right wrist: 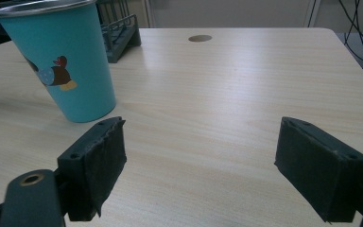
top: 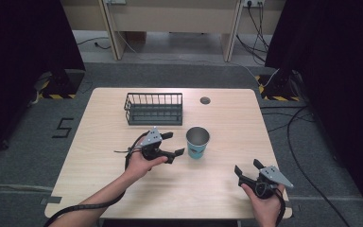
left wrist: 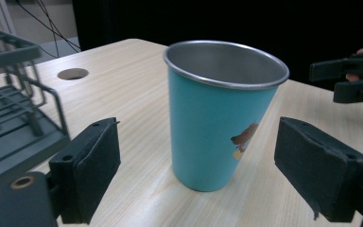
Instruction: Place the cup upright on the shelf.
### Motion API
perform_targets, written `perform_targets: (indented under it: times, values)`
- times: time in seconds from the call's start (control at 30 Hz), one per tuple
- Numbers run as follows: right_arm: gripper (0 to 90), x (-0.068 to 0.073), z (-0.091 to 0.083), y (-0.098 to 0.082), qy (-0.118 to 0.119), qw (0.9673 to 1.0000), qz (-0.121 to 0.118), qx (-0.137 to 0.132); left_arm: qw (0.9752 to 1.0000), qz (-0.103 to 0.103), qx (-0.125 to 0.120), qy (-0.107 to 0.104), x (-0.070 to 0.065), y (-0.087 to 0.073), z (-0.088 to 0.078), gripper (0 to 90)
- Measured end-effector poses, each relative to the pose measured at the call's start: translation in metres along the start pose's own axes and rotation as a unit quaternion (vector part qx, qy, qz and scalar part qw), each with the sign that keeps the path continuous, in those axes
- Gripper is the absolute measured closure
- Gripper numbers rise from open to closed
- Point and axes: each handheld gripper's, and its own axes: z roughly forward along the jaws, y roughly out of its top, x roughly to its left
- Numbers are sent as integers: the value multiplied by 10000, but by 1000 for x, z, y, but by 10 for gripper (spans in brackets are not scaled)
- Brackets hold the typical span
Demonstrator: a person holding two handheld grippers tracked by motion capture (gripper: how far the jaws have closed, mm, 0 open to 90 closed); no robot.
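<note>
A light wooden table (top: 123,189) stands on grey carpet, with dark curtains to either side and a pale desk with trailing cables behind it. Near the far edge of the table, a round cable hole (top: 205,100) is cut into the top. Left of this hole rests a dark wire basket (top: 154,108), rectangular and open at the top.

A teal cup (top: 198,142) with a bare metal rim and metal interior stands upright near the table's centre, just in front of the basket's right corner. A small cartoon figure is printed on its side, seen in the right gripper view (right wrist: 59,71).

The left gripper (top: 170,144), held in the person's left hand (top: 141,164), lies just left of the cup and points toward it. Its jaws are spread wide; in the left gripper view the cup (left wrist: 220,113) stands between and slightly beyond the two black pads (left wrist: 92,165), touching neither.

The right gripper (top: 246,169), held in the person's right hand (top: 264,201), sits near the front right edge of the table, well apart from the cup. Its jaws are likewise spread, with bare tabletop between them; the cup (right wrist: 61,61) appears at upper left of its view, beyond the left pad (right wrist: 99,163).
</note>
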Motion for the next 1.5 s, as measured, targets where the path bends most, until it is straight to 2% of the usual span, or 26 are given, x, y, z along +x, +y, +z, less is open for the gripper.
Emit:
perform_targets:
  times: [0.17,0.27,0.57,0.83,1.07,1.3,1.5]
  values:
    - [175,0,0,0,-3,10000,9,-23,10000,4,25,-12,-3,-2,11,146]
    - [177,0,0,0,10,10000,6,-11,9999,110,106,-47,-5,-3,19,145]
    - [178,0,0,0,11,10000,11,-11,9997,102,206,-115,-9,-3,36,145]
    - [178,0,0,0,17,10000,7,-4,9994,201,210,-168,-14,1,49,145]
    - [179,0,0,0,30,10000,4,19,9994,167,263,-144,-12,-1,53,145]
    - [180,0,0,0,31,10000,13,26,9993,217,268,-166,-13,4,62,144]
    - [180,-1,0,0,26,10000,-13,11,9996,77,194,-178,-14,3,67,145]
